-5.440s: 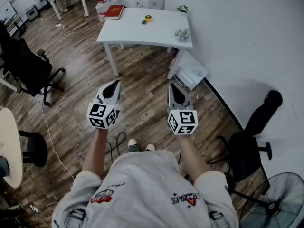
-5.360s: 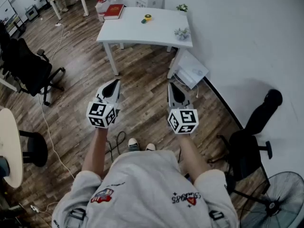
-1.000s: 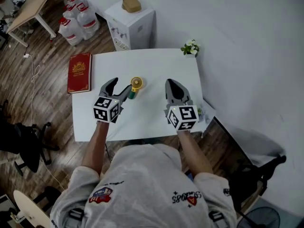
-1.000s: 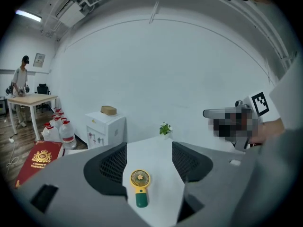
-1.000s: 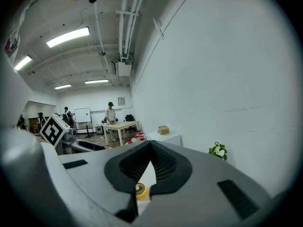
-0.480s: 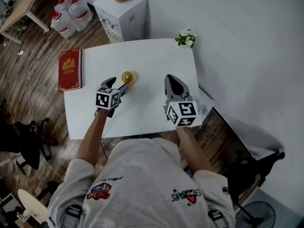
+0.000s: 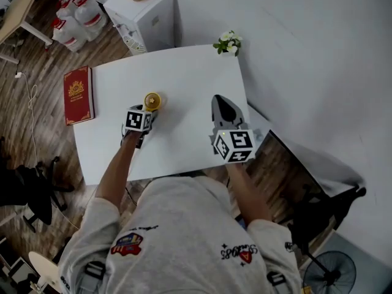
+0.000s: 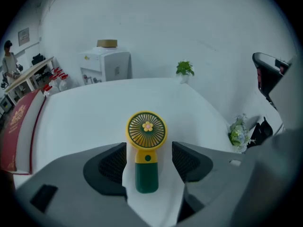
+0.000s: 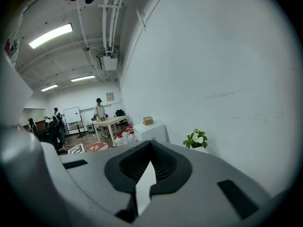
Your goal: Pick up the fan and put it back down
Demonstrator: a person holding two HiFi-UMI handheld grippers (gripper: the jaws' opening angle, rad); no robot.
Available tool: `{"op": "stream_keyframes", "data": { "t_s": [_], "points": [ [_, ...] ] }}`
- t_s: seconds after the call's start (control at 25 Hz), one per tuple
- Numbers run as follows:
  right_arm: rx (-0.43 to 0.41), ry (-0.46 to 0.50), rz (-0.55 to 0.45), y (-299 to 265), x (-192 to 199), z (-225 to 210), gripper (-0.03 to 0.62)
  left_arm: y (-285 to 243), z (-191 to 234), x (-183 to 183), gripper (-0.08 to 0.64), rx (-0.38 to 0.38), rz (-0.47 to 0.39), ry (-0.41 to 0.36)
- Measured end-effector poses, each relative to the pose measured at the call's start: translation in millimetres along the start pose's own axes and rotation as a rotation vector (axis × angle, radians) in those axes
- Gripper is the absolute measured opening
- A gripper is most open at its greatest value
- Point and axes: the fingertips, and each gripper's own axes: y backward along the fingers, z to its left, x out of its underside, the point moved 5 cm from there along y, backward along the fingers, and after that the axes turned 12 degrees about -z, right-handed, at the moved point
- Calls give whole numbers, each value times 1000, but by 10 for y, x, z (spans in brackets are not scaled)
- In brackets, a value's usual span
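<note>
- Left gripper (image 8: 148, 155) is spread, with the small yellow-and-green handheld fan (image 8: 146, 148) upright between the jaws, not pinched.
- Fan's mid white table (image 7: 184, 72), slightly towards its left edge.
- Right gripper (image 9: 150, 148) is pressed together, empty.

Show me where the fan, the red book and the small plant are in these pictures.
fan (image 8: 147, 129): left gripper view, on the yellow grille of its head.
red book (image 7: 78, 95): head view, on the middle of its cover.
small plant (image 7: 227, 41): head view, on its leaves.

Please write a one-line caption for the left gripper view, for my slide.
Open left gripper, one jaw on each side of the yellow-and-green handheld fan on the white table.
</note>
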Motion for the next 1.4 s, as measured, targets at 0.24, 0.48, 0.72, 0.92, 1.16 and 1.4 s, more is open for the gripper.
{"op": "stream_keyframes", "data": {
  "t_s": [0.24,0.48,0.72,0.92,1.16,1.4],
  "points": [
    [40,-10,5,73,0,-184,-6,-225,-23,77,287,-30,86,-17],
    [81,-14,5,191,-7,-322,-6,-346,-10,-169,259,-93,-1,-183],
    [107,-17,-5,301,-38,-370,-6,-387,-49,-77,228,-87,16,-195],
    [114,-10,-8,387,-67,-345,-6,-380,-125,-79,185,-54,12,-238],
    [112,-4,-16,469,-115,-290,-6,-275,-194,-18,181,-43,6,-261],
    [91,-5,-27,487,-153,-159,-6,24,-223,-54,181,-59,-60,-282]
  ]
}}
